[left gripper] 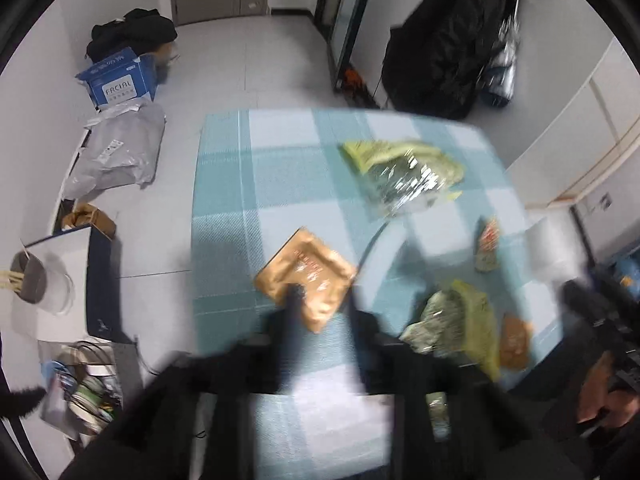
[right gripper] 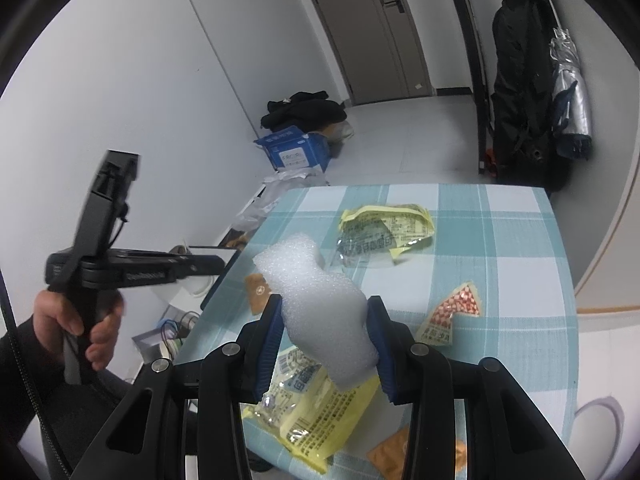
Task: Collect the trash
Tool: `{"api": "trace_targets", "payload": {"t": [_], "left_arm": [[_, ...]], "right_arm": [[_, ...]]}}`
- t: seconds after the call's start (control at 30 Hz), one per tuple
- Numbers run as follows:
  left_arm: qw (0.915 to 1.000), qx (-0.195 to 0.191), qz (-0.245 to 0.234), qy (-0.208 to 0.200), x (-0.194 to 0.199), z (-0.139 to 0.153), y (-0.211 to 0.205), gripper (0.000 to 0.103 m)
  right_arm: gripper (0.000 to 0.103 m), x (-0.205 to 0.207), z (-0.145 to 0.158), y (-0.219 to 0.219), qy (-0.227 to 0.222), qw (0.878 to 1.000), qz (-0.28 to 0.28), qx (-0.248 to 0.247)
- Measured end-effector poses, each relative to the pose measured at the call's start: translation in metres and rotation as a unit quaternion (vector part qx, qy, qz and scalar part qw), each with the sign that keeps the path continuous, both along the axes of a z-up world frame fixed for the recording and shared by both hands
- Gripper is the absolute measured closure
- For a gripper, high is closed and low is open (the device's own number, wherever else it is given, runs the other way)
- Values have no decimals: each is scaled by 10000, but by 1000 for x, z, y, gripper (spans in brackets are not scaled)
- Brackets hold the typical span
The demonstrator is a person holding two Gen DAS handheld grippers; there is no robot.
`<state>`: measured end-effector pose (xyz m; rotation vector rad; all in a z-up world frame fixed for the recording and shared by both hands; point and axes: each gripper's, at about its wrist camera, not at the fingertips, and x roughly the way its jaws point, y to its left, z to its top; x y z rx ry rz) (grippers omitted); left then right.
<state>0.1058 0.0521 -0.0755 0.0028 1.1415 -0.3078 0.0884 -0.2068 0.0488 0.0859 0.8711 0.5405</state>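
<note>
Holding a white foam block (right gripper: 324, 312) clamped between its blue pads, the right gripper (right gripper: 326, 344) waits above the checked tablecloth (right gripper: 500, 264); the left gripper (left gripper: 320, 304), half-open and empty, must close on the copper foil sachet (left gripper: 308, 276).

the right gripper (right gripper: 324, 330) points forward and down, its two blue-padded fingers (right gripper: 269, 344) pressed against either side of a white foam piece (right gripper: 320, 308) that stands up between them. the left gripper (left gripper: 320, 304) is blurred in its own view, tilted steeply down, jaws apart, with nothing clearly pinched between its dark fingertips. seen from the right wrist, the left hand (right gripper: 80, 320) wraps around that tool's handle, off to the left of the right gripper and level with it, a dark sleeve (right gripper: 24, 360) at the wrist.
</note>
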Motion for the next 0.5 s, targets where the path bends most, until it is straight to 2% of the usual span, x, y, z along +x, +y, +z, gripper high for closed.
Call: {"api": "trace_targets", "payload": {"t": [0.03,0.1,0.2,0.37,0.5], "left_arm": [[9999,124,-27,-19,2,-5,0,50],[9994,341,-41,-37,7,-14,2,49],[9988,388,-134,273,17,-30,8,48],[9970,-262,-234,692,29,-41,26,48],[9942,-726,-224,756,37,-44,39,48]], "right_arm": [[63,-1,0,0,2,10000,0,0],[63,1,0,-1,21,10000,2,35],[63,4,1,-3,35,9999,-2,100],[63,9,-3,-5,110,9998,18,140],[63,16,-8,-10,269,9993,-10,256]]}}
